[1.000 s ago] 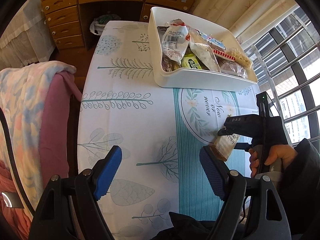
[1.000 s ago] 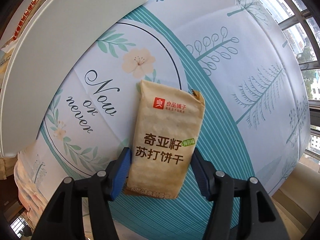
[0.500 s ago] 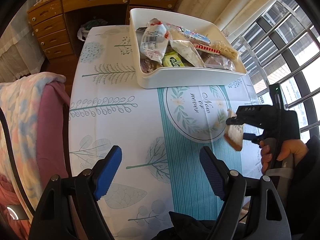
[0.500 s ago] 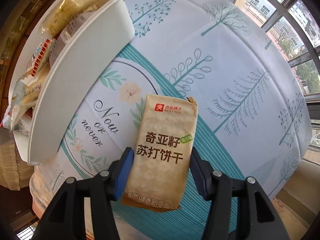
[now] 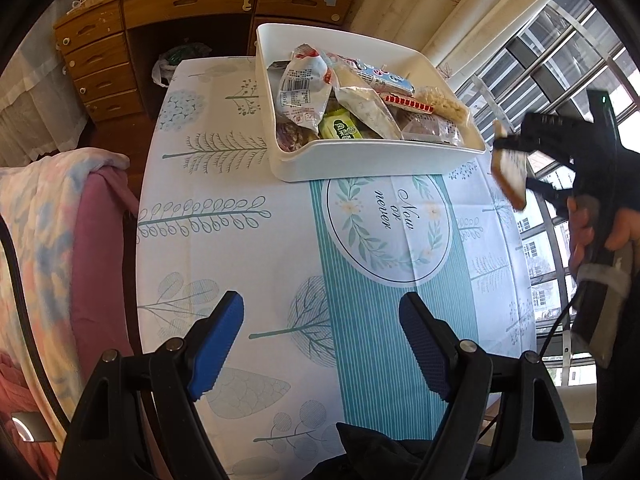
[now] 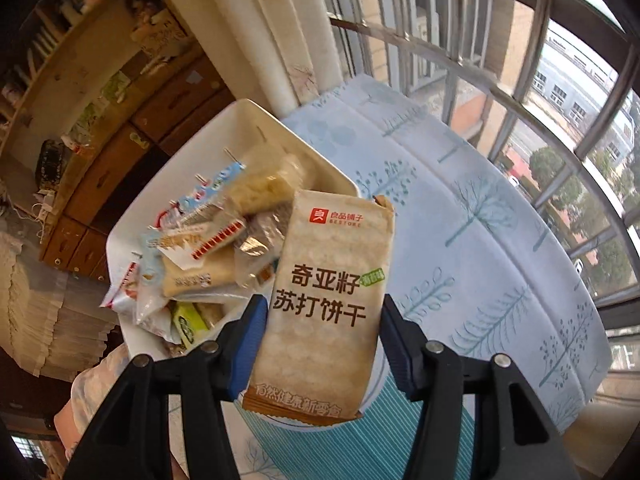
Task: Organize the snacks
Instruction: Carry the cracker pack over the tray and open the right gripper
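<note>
My right gripper [image 6: 322, 344] is shut on a tan soda-cracker packet [image 6: 324, 308] and holds it in the air, just right of the white tray's near right corner; the packet [image 5: 509, 168] also shows in the left wrist view, with the right gripper [image 5: 516, 160] around it. The white tray [image 5: 360, 164] stands at the far middle of the table and holds several snack packets [image 5: 340, 100]. The tray [image 6: 168, 184] and its snacks show behind the packet in the right wrist view. My left gripper [image 5: 320, 344] is open and empty above the table's near edge.
The table wears a tree-patterned cloth [image 5: 224, 216] with a teal striped band. A wooden desk with drawers [image 5: 120, 40] stands beyond the table. A chair draped with a pink blanket [image 5: 48, 216] is at the left. Barred windows [image 5: 560, 64] line the right side.
My right gripper has lifted the cracker packet off the table and carried it up toward the tray's right corner. My left gripper stays open; its view has pulled back a little.
</note>
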Available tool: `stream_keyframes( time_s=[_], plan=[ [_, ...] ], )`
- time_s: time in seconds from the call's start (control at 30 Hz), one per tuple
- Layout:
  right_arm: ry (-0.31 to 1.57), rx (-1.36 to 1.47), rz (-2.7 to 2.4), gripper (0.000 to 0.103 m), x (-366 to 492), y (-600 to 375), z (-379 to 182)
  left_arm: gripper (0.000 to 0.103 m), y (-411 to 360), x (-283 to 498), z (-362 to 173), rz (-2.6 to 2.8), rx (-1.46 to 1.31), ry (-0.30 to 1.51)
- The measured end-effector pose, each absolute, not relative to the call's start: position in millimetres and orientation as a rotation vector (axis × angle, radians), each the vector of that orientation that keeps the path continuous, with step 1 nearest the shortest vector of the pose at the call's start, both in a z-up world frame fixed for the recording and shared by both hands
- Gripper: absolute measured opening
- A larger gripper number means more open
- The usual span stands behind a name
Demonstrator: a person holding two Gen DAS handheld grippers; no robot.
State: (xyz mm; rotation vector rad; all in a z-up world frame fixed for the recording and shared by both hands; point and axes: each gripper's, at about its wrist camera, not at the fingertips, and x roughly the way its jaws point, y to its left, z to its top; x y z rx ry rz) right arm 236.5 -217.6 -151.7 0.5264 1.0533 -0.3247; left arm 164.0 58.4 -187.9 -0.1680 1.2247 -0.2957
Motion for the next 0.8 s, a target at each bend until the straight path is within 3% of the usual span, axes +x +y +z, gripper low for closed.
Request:
stream_keyframes(
  time_s=[0.33,0.63,0.73,0.8],
  plan=[
    [0.895,0.391,-0.181,0.056,299,-165,-117,0.079,91,158,-180,-0.237,-0.232,1.175],
    [0.818,0.258,-0.117,0.056,336,-138,-132,0.079,132,132,-174,-0.106,-0.298,1.140],
    [0.815,0.267,-0.069,0.062,330,-137,-134,0.079,136,121,-168,-0.083,-0.302,1.120],
    [0.807,0.269,-0.036,0.072,319,-136,-132,0.079,137,114,-165,-0.071,-0.305,1.108]
  ],
)
